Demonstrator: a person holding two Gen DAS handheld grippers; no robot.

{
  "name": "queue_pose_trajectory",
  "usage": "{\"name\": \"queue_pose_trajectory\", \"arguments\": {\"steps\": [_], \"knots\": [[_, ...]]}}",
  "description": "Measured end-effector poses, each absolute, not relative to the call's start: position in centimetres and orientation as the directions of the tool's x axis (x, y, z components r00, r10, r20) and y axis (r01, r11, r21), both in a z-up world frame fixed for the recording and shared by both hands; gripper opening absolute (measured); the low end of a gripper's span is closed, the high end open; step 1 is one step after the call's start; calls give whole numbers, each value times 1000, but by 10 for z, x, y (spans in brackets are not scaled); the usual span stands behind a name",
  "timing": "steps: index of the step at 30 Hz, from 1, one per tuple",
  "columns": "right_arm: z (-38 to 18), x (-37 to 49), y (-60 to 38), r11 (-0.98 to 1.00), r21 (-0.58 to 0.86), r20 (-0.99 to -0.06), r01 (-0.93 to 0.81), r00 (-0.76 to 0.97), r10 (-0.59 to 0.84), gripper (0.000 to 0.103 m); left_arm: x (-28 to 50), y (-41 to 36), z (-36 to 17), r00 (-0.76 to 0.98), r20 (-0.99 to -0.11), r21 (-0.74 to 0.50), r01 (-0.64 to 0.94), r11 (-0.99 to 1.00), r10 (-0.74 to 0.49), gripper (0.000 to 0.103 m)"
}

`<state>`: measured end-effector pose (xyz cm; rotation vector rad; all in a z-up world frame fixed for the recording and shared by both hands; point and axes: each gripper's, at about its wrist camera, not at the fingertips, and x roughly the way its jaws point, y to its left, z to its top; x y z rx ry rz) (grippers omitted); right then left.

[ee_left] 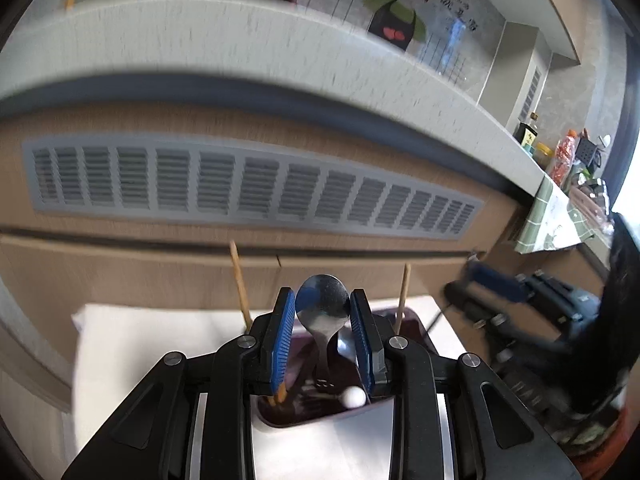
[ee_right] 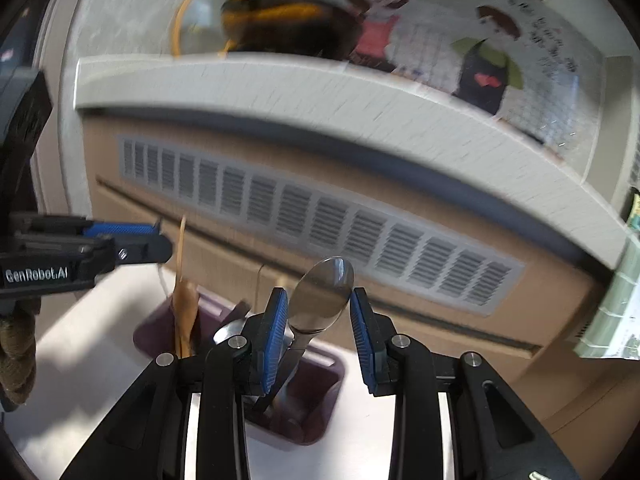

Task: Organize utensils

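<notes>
Two grippers hang over a dark purple utensil holder [ee_left: 412, 320] that stands on a white surface [ee_left: 152, 344], near its far edge, in front of a wooden cabinet front [ee_left: 120, 272] with a long grey vent grille [ee_left: 248, 192]. In the left wrist view, the left gripper [ee_left: 322, 316] has its blue pads parted, with the bowl of a metal spoon [ee_left: 322, 294] showing between the tips; whether the pads press on it cannot be told. That spoon stands upright in the holder, with two wooden chopsticks [ee_left: 240, 280] rising beside it, one on each side, and a small white ball-shaped end [ee_left: 355, 397] lying low at the holder's near wall. In the right wrist view, the right gripper [ee_right: 319, 312] is also parted, and a second spoon bowl [ee_right: 322, 292] sits between its tips, close to the left pad and clear of the right one. A light wooden utensil [ee_right: 186, 312] leans in the holder's left part. Both views are blurred.
</notes>
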<state>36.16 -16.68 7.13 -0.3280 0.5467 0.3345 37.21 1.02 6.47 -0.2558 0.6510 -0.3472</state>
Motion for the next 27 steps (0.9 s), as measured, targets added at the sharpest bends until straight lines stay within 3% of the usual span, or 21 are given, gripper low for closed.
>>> {"name": "queue_pose_trajectory", "arguments": {"steps": [4,7,15,21,27], "knots": [[44,372,-164,875,-84,-644,-477,696,318,30,373,7,47,727,-581,-308,220,926,-366,42],[36,369,-173,884,-48,-658,-465,681,322,31,357,6,43,748,-582,-253,207,945,-320,44],[37,283,-226,921,43,-582,-387,740,338,33,235,6,32,847,-505,-160,96,983,-165,44],[35,195,-247,916,136,-537,-377,749,388,34,153,-9,20,850,-521,-96,40,995,-84,44],[24,132,-241,923,111,-525,-368,767,369,35,104,-23,12,839,-538,-83,38,996,-77,44]]}}
